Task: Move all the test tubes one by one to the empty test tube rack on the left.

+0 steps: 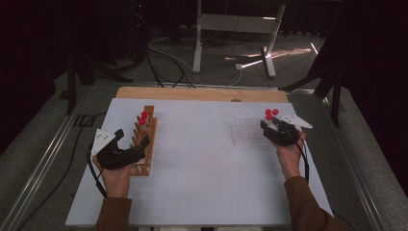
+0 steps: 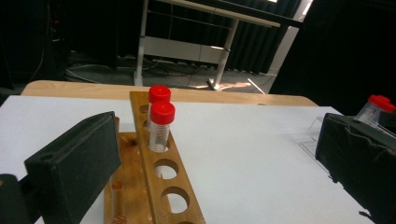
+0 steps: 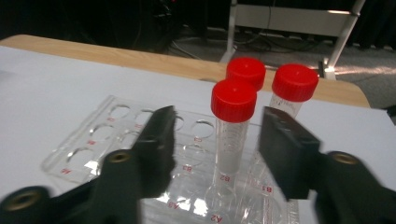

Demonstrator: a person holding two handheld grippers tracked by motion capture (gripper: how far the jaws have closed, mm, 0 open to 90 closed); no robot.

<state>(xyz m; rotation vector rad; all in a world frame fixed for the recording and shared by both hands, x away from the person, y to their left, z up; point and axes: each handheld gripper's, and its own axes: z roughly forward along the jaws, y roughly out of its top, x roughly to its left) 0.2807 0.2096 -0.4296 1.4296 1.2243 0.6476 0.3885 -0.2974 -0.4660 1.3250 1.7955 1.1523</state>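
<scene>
The right hand-held gripper [image 3: 215, 140] is lining up on the nearest red-capped tube [image 3: 232, 128] in the clear rack [image 3: 93, 149] on the desk [image 1: 202, 159]. Best to centre it and squeeze below the cap. Jaws apart, tube between them, untouched. The left hand-held gripper [image 2: 210, 163] waits open by the wooden rack [image 2: 163, 186].

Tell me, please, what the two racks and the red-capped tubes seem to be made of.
The left rack looks like wood, matt brown: grain shows around its drilled holes. The right rack seems clear plastic, glossy: the table shows through it and red labels mark its holes. The tubes look like translucent, slightly frosted plastic with printed scale lines. Their red caps appear to be smooth plastic.
</scene>
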